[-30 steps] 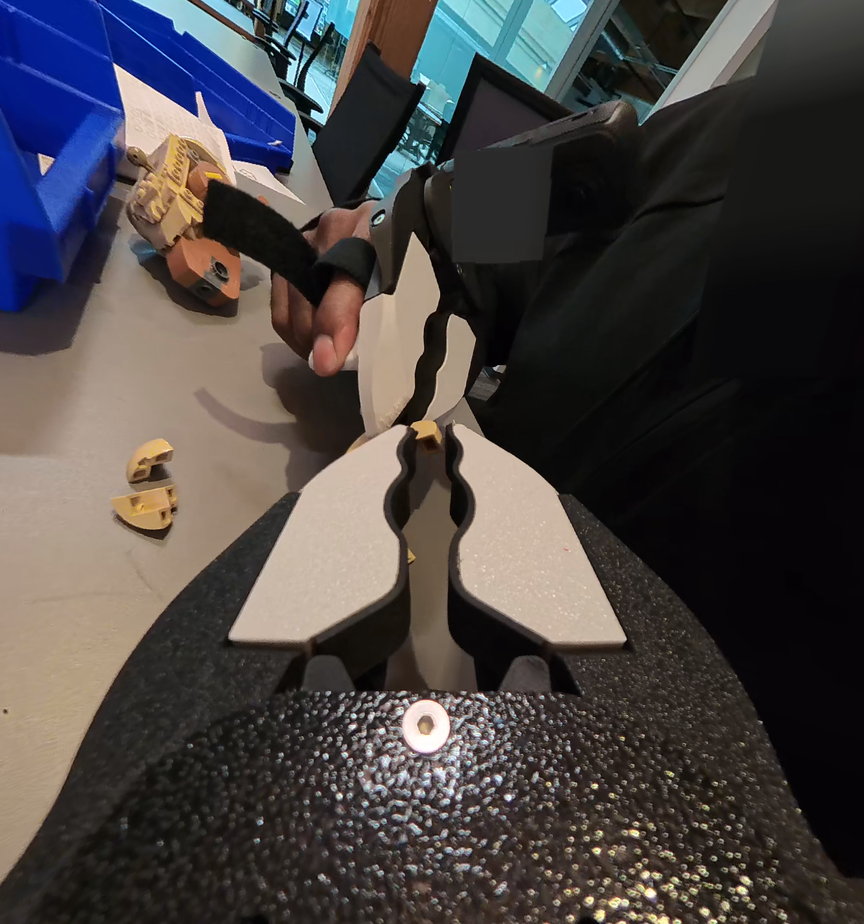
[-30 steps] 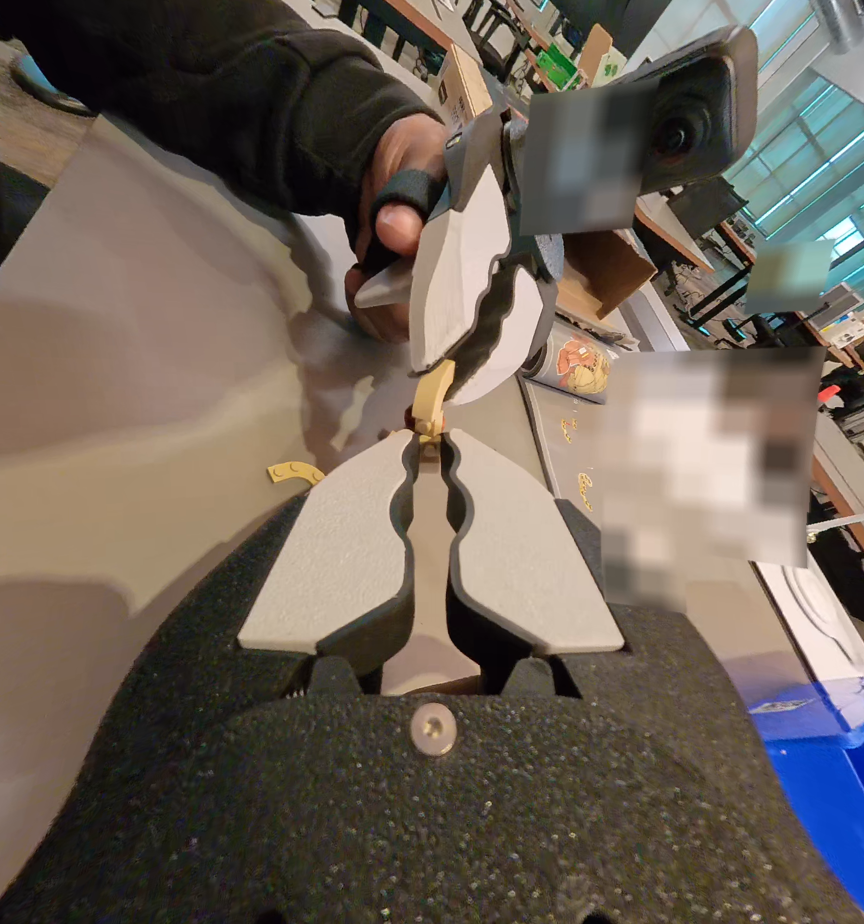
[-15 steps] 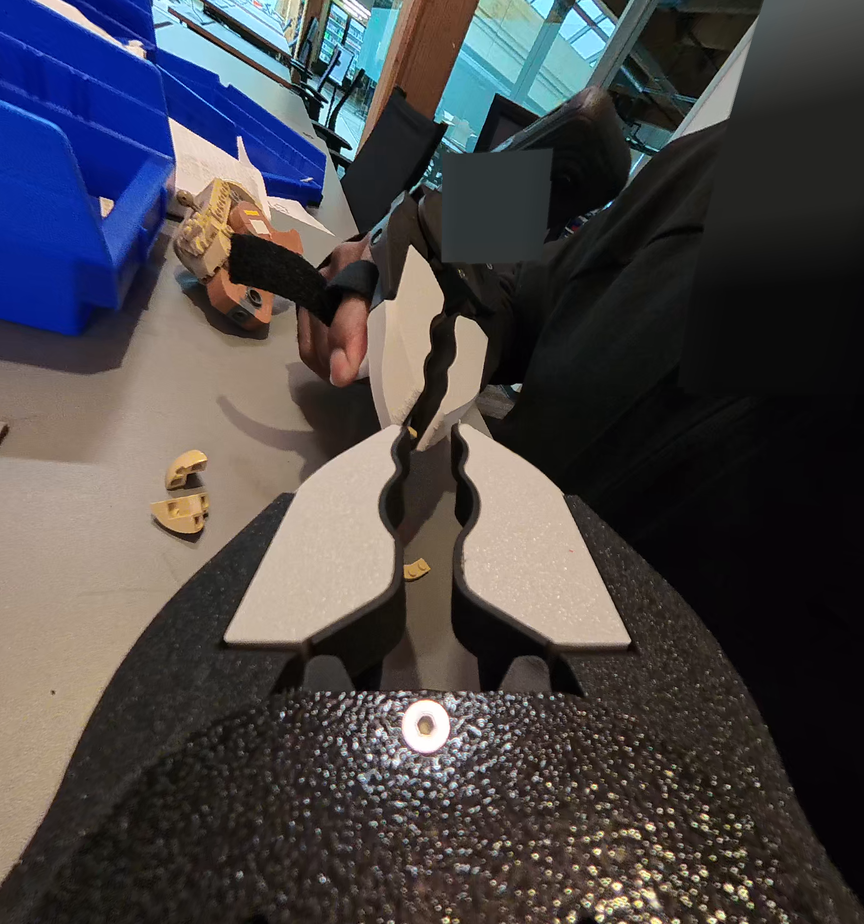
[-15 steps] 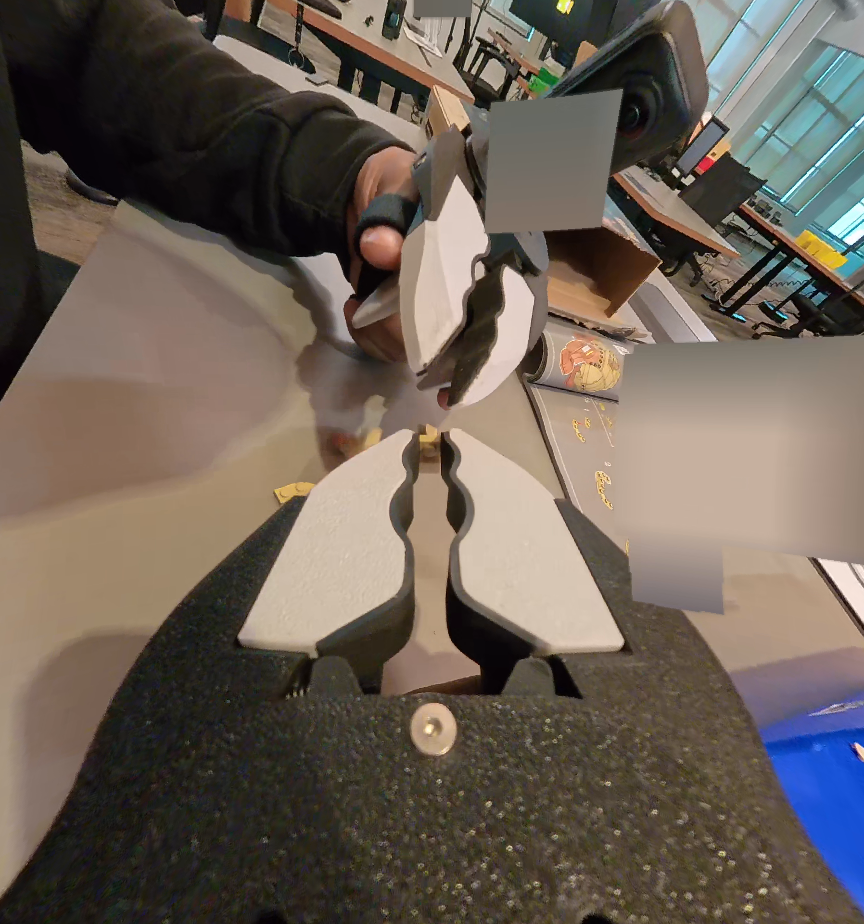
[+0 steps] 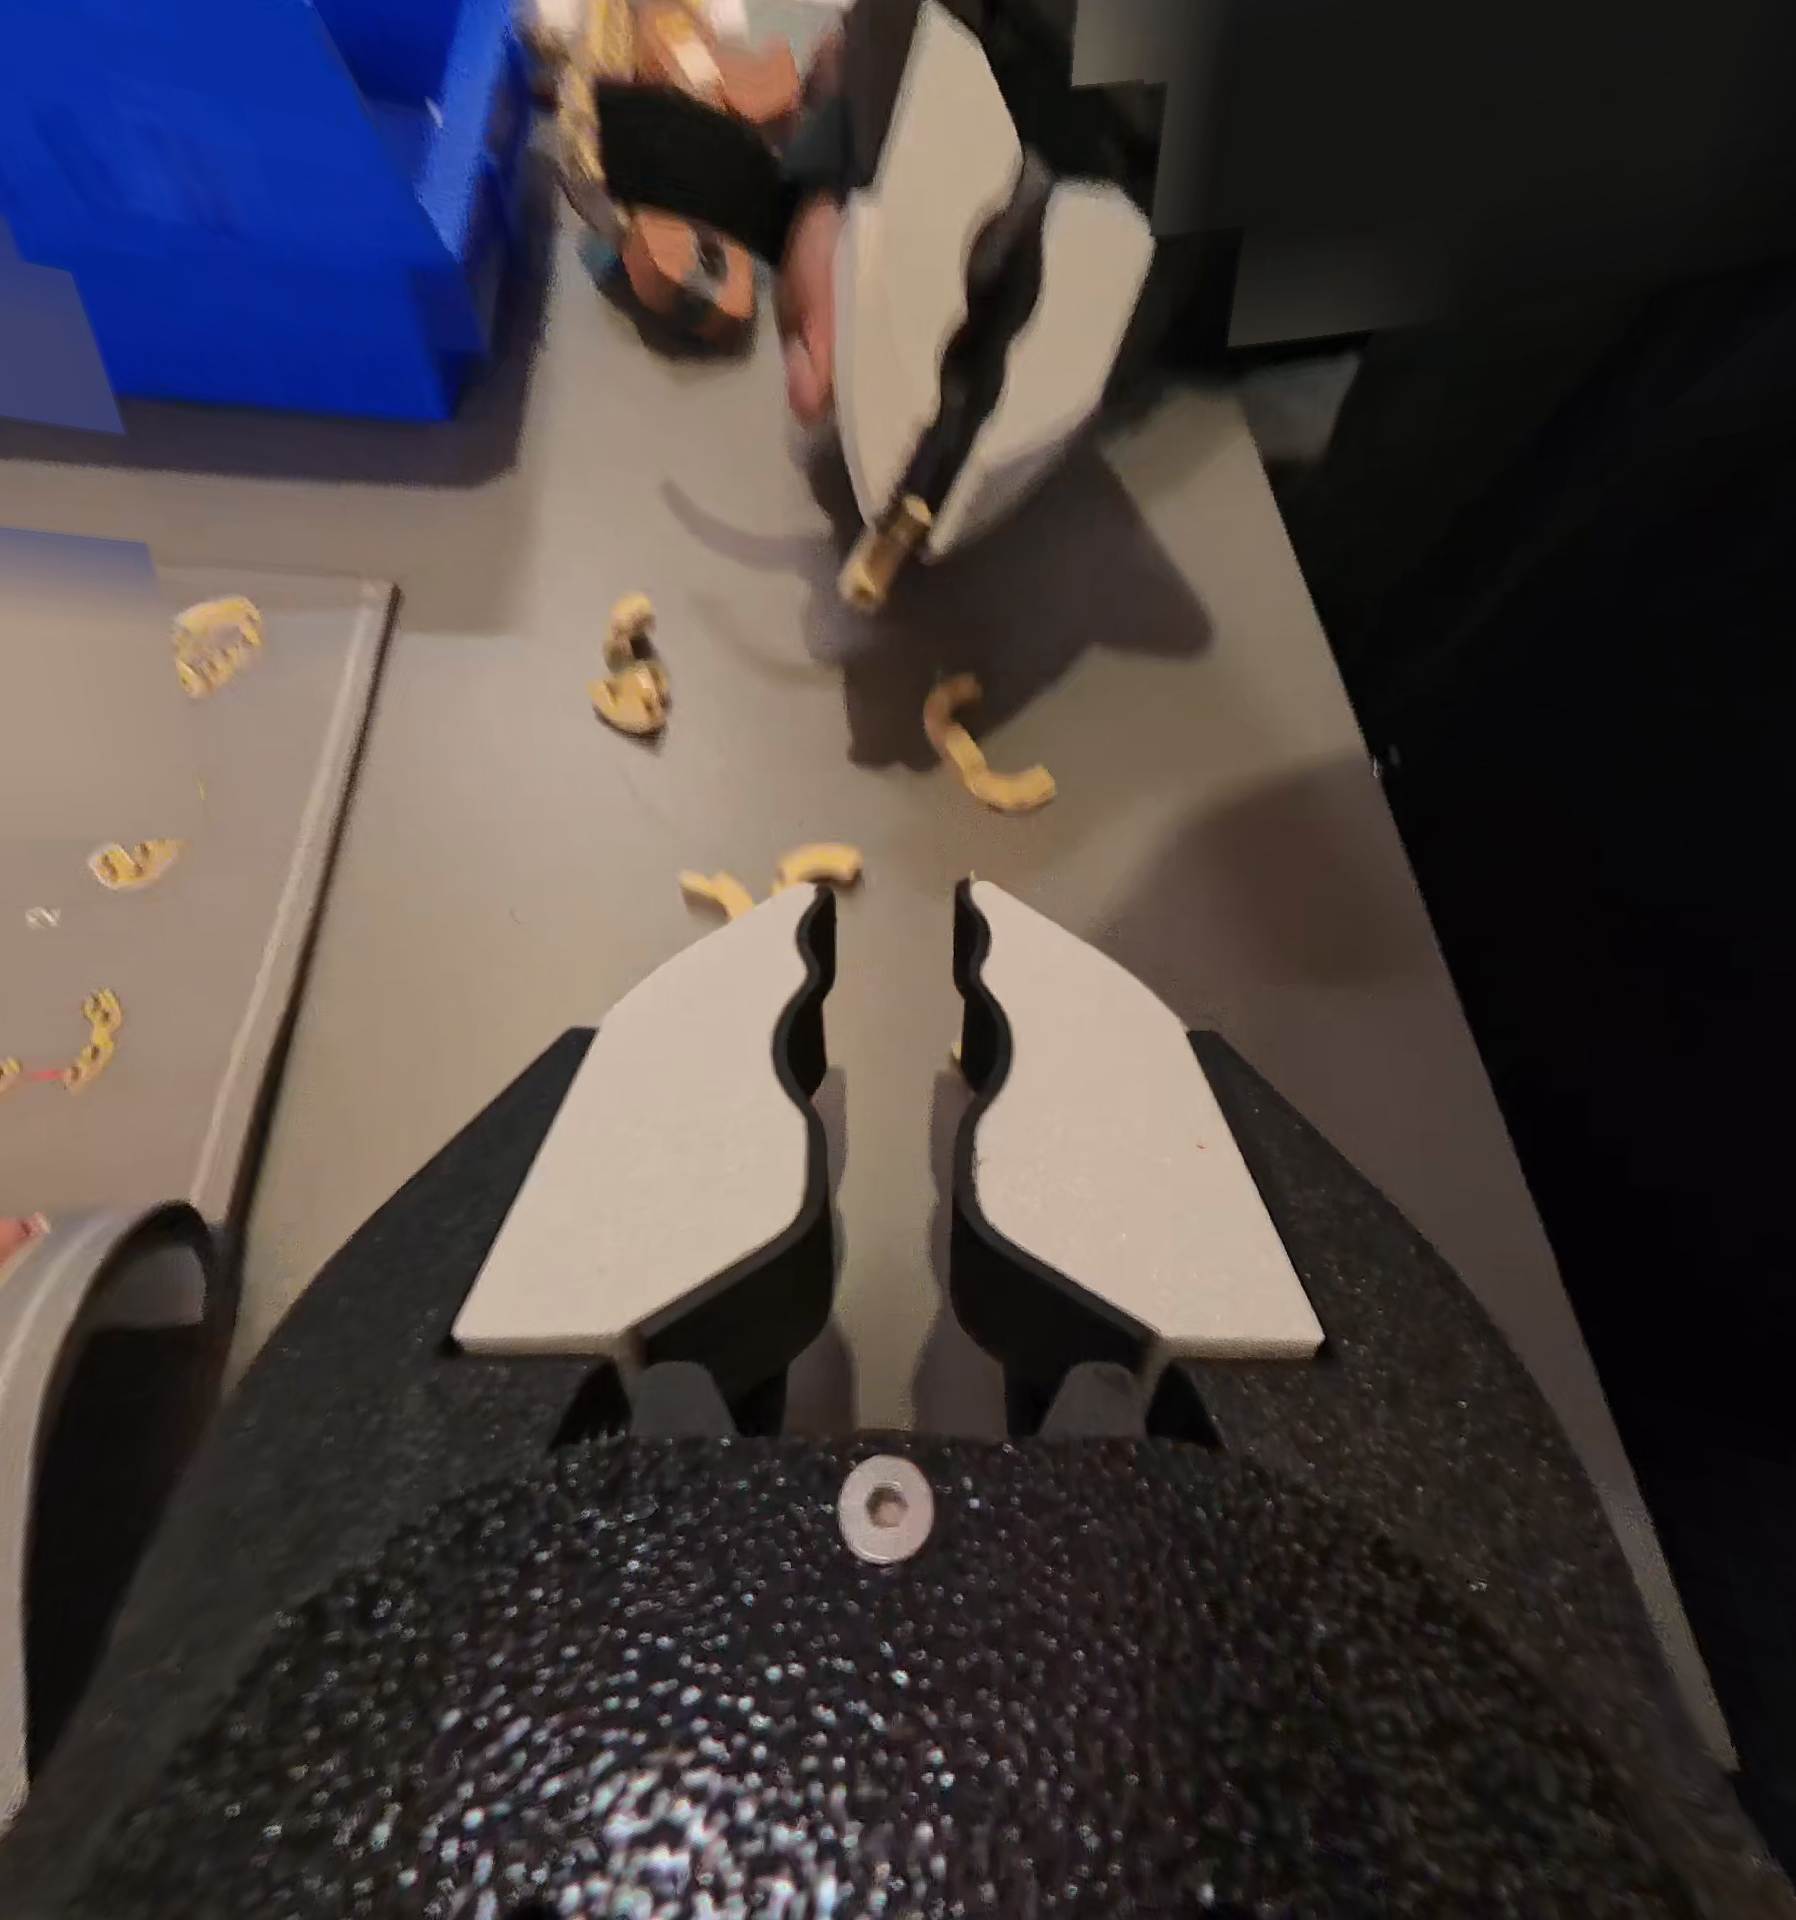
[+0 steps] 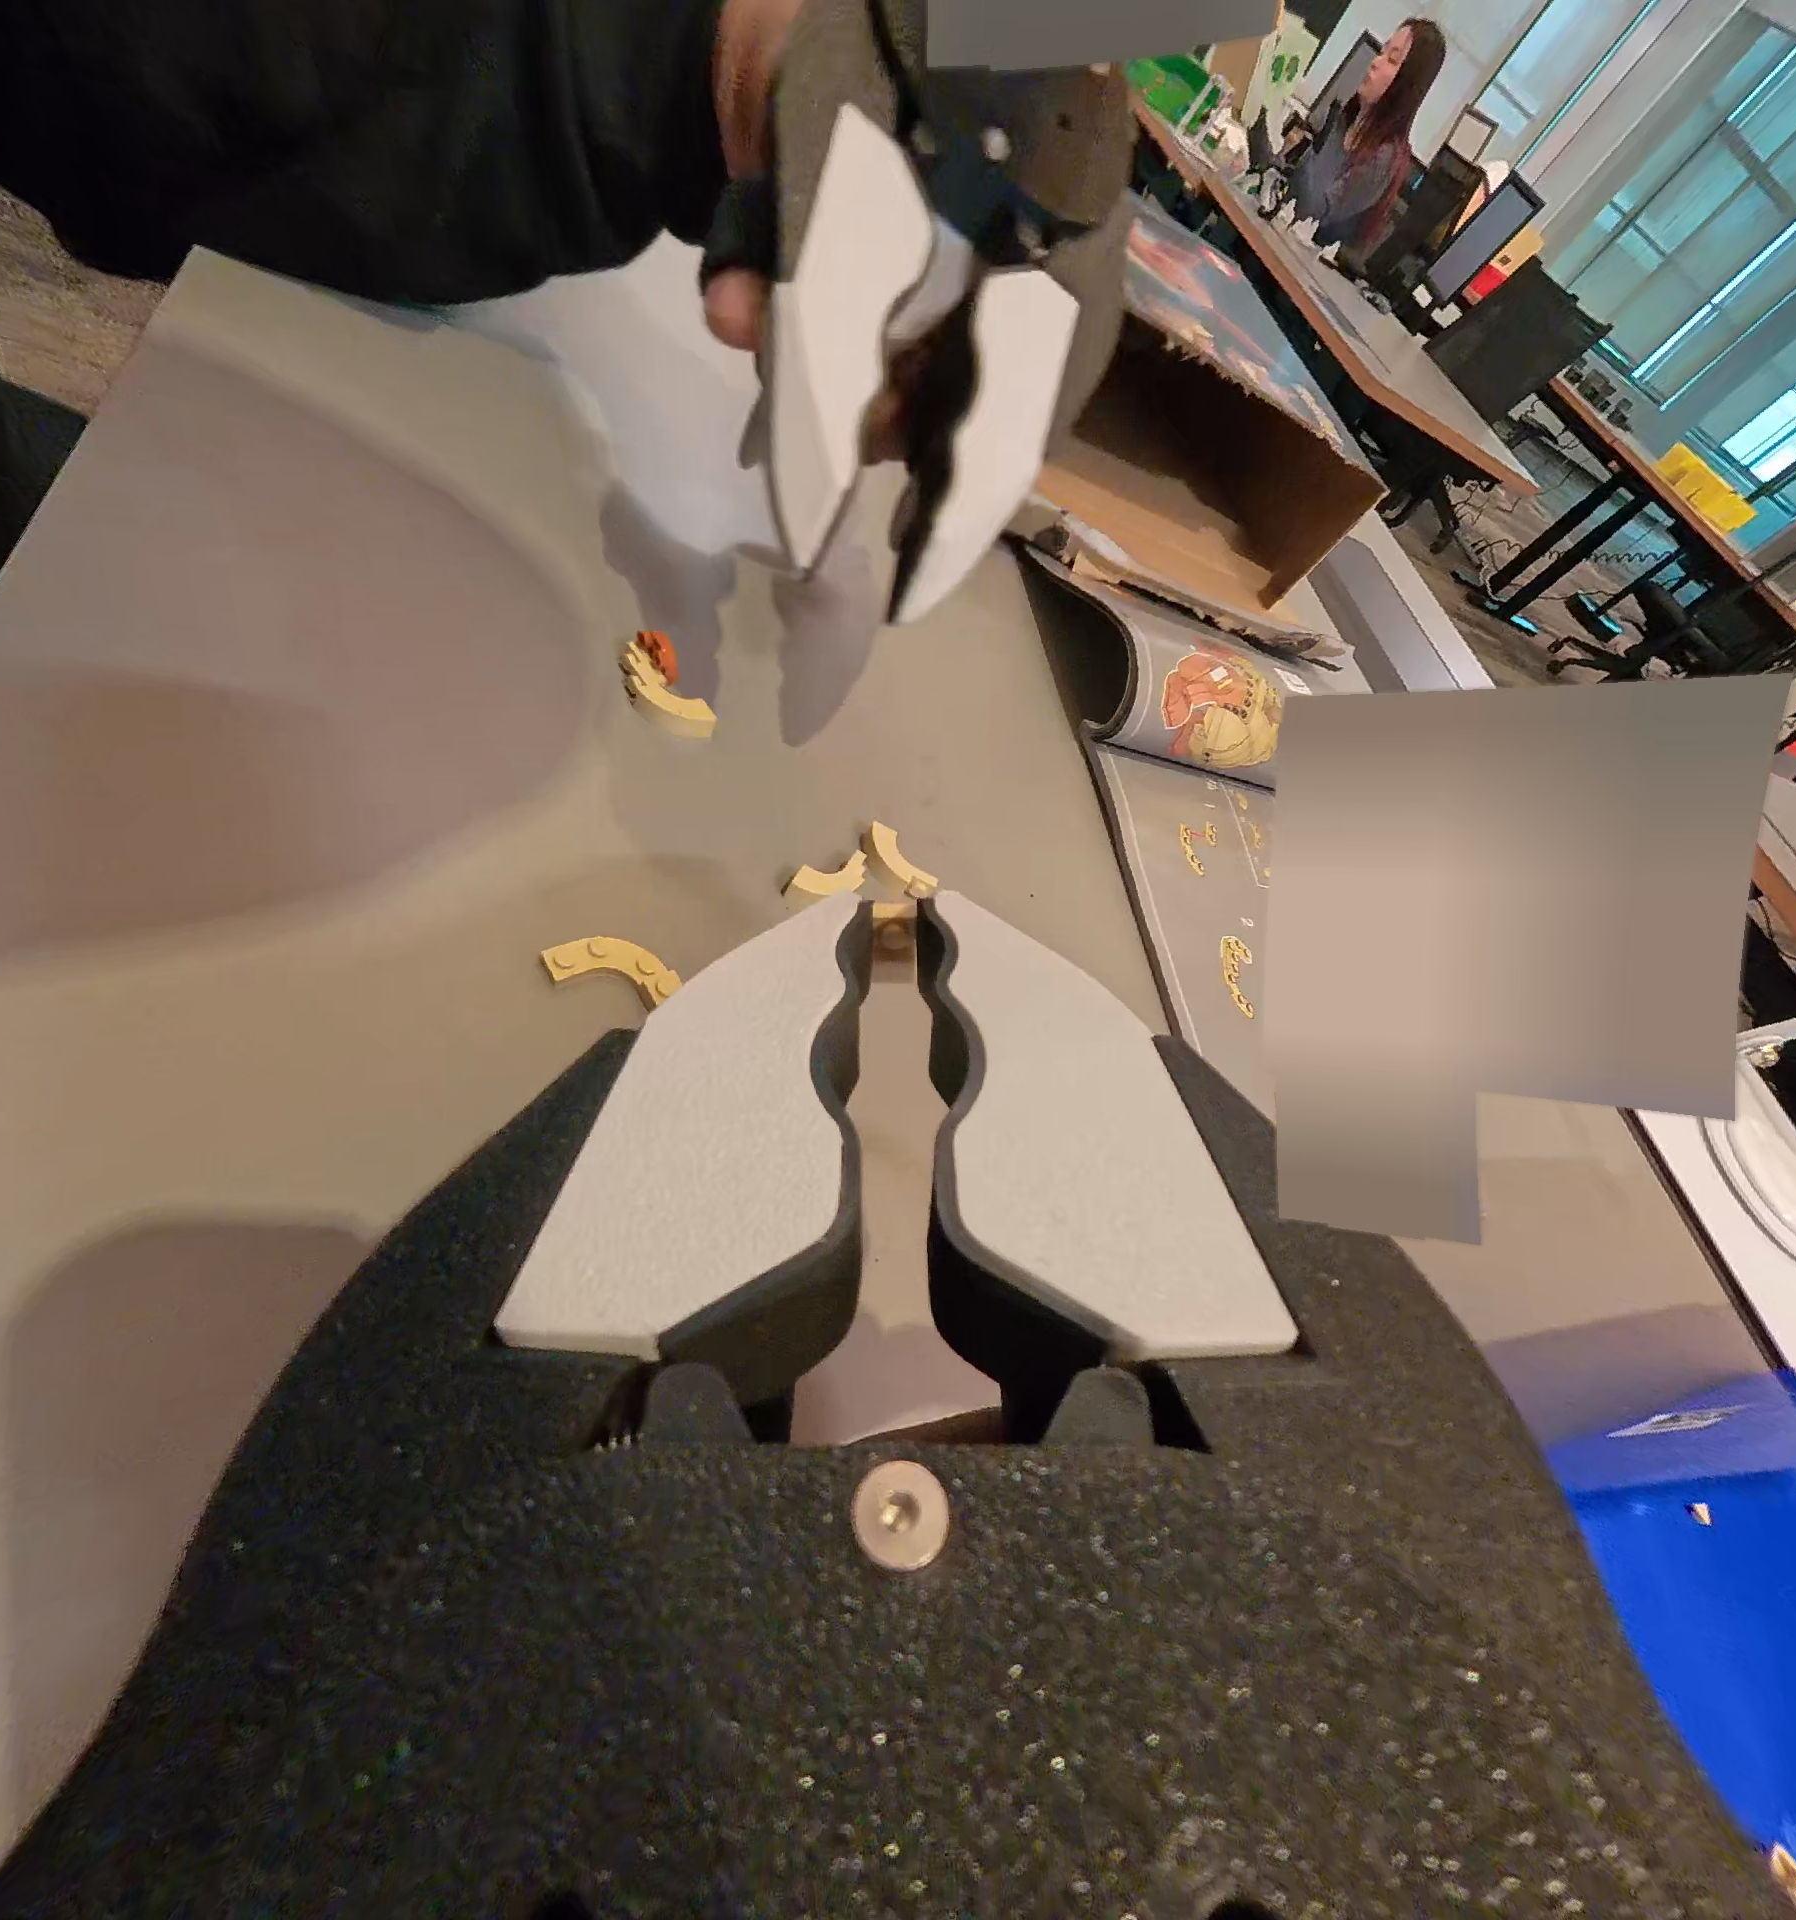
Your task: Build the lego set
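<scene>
Left wrist view: the left tool (image 5: 894, 894) stands apart at frame centre, nothing between its fingers; tan curved bricks (image 5: 987, 748) lie on the counter (image 5: 458, 935) just beyond.

Right wrist view: the right tool (image 6: 894, 914) is clamped on a small tan brick (image 6: 892, 928) at centre. The brick looks light, rigid and smooth, best pinched across its flat sides.

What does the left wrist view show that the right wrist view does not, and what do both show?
Only the left wrist view: a blurred tan-and-orange brick model beside large blue plastic bins.

Only the right wrist view: an open brown cardboard box and office desks with a seated person.

Both: the grey tabletop, scattered tan curved bricks, the grey instruction booklet, the open left gripper, and the right gripper clamping a small tan brick.
</scene>
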The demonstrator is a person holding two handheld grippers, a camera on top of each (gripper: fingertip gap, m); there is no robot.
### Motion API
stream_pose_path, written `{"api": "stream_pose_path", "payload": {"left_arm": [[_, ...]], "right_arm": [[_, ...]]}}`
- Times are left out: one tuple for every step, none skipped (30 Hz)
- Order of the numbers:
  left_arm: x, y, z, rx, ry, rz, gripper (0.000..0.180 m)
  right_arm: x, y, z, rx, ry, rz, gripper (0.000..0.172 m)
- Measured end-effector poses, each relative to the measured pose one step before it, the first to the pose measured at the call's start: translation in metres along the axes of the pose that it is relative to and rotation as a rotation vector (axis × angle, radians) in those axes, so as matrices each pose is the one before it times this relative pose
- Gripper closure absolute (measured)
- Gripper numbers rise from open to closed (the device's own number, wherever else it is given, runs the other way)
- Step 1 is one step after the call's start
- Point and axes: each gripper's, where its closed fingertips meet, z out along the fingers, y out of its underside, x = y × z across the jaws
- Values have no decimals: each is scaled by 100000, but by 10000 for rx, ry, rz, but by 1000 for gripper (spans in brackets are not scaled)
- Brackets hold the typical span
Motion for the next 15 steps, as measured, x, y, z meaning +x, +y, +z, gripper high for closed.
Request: {"api": "stream_pose_path", "payload": {"left_arm": [[504, 1144, -157, -461, -52, 324, 160], [474, 1197, -36, -506, -63, 288, 160], [454, 1118, 92, -506, -25, 142, 160], [354, 914, 188, -428, -10, 3, 160], [296, 620, 297, -273, 1, -72, 161], [319, 476, 376, -228, 53, -88, 162], [371, 391, 372, -230, 88, -52, 163], [445, -173, 179, 78, 127, -12, 166], [360, -230, 134, 53, 60, 49, 167], [310, -38, 214, -109, 23, 52, 169], [254, 6, 318, -169, 18, 12, 169], [220, -128, 392, -109, 20, -20, 169], [272, -259, 438, -31, 72, -33, 169], [279, -292, 395, -11, 76, -9, 169], [87, -185, 247, -60, -59, 29, 167]], "right_arm": [[-2, -7, 12, 0, 0, -3, 165], [6, -13, 14, -3, -3, -7, 164], [-20, -11, 6, -8, -3, -21, 165], [-30, -17, 17, -10, 3, -36, 164], [-28, -34, 2, -5, 8, -47, 164], [-17, -40, -3, 0, 18, -49, 164], [7, -37, -13, -4, 30, -45, 164], [13, -33, -16, -3, 32, -38, 164], [27, -19, -31, 0, 35, -26, 164], [54, -26, -51, 3, 41, -23, 164], [34, -26, -51, 3, 29, -17, 164], [31, -23, -45, -1, 22, -18, 164], [36, -21, -46, 1, 31, -33, 164], [13, -22, -46, 0, 26, -43, 164], [6, -18, -57, -2, 23, -45, 164]]}}
